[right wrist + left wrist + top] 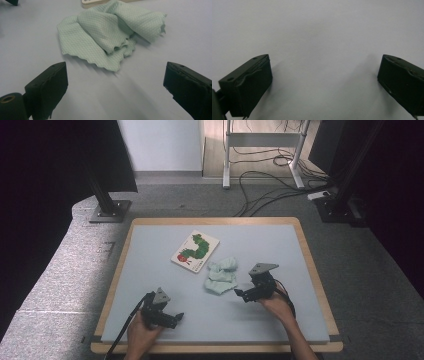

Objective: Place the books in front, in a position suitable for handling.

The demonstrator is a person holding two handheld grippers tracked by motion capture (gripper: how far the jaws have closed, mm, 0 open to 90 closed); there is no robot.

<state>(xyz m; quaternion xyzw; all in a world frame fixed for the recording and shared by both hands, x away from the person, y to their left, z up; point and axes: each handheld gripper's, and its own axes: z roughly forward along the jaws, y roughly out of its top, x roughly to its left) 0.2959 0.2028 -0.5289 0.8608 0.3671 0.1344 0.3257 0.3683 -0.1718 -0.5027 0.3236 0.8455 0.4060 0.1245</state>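
A crumpled pale green cloth (221, 275) lies near the middle of the grey table mat (260, 240); in the right gripper view the cloth (110, 32) is bunched just ahead of the jaws. My right gripper (241, 294) is open, just right of the cloth and pointing at it, nothing between its jaws (115, 85). My left gripper (179, 317) rests low near the front left of the mat, open over bare mat (324, 82). A picture book (195, 250) with a green caterpillar on its cover lies behind the cloth.
The mat sits on a wooden table (315, 270). Dark stand bases (109, 211) and cables (270, 185) are on the floor beyond the table's far edge. A corner of the book (92, 2) touches the cloth's far side.
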